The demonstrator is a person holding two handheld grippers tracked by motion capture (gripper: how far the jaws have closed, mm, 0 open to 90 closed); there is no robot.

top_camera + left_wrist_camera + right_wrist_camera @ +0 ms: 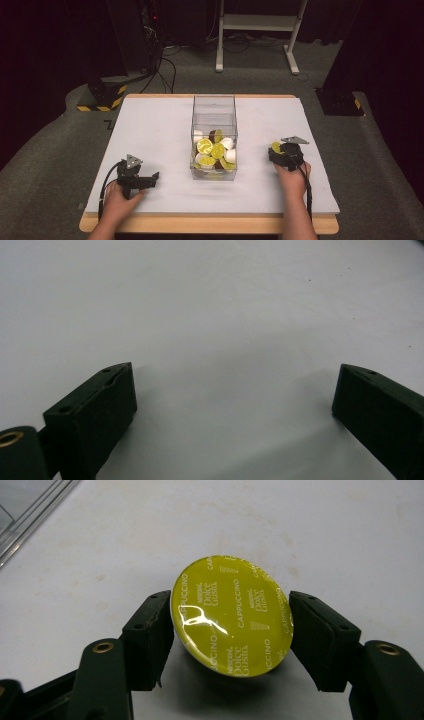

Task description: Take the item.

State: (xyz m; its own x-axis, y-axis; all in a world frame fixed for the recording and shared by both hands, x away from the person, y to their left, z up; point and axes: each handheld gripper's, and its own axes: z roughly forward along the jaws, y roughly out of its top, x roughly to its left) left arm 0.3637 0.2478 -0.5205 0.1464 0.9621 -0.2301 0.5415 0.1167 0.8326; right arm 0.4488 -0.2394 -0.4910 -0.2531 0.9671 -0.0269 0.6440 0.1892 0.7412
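Right gripper (231, 630) sitting on the white table top (150, 130), out to the right of the clear plastic box (214, 107), a hand wrapping its body from behind. Holding 1 yellow-green coffee capsule (232, 615) between its 2 black jaws, foil lid with "Cappuccino" print tilting up toward the gripper's camera. Both jaws lying against the capsule rim, left and right of it, gap narrow and taken up by the capsule. Capsule body underneath hidden, so cannot tell whether resting on the table or lifted off it. In the high view, same capsule (276, 147) showing at the front of the right gripper (278, 152), just beside the box's right wall but apart from it.

Left gripper (232, 390) lying low over bare table, jaws standing wide apart, nothing between them. In the high view, left gripper (150, 179) pointing right toward the box, well apart from it, hand resting behind.

Box holding a pile of more capsules (212, 150), yellow-green lids mixing with white and brown ones.
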